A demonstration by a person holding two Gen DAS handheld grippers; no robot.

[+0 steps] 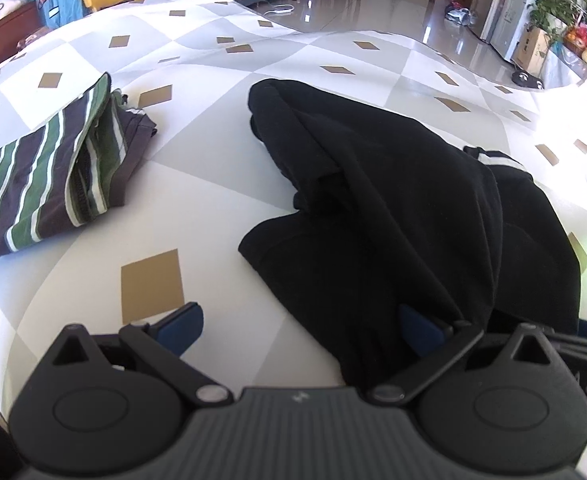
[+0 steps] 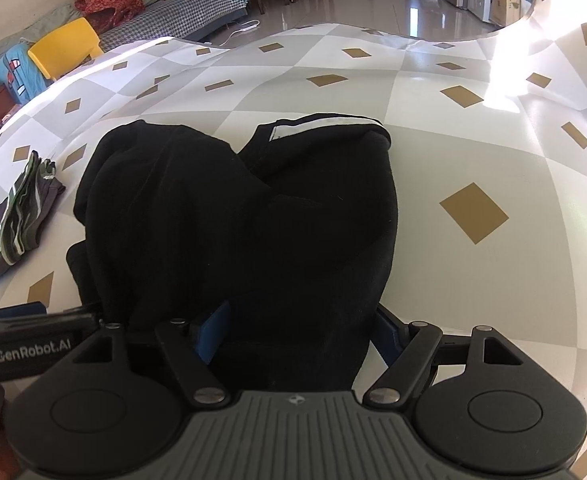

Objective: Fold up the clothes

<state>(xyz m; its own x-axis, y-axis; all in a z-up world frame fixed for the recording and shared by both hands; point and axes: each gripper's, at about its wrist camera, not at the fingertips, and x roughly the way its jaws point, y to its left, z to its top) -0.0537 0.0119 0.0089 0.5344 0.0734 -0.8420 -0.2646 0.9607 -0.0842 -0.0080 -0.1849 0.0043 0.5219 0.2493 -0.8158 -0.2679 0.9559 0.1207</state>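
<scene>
Because the black garment is bunched in a loose heap on the checked tablecloth, with thick folds draped over both tools, a layer could be dragged out of line or the heap pulled askew if only part of the cloth is caught. The left gripper is seen spread wide, one pad on bare cloth and the other under the garment's edge, nothing pinched. The right gripper stands wide with the garment between its pads; whether they press cannot be told. Two garments are counted: one black, one striped shirt already folded well apart at the left. Two grippers are counted.
</scene>
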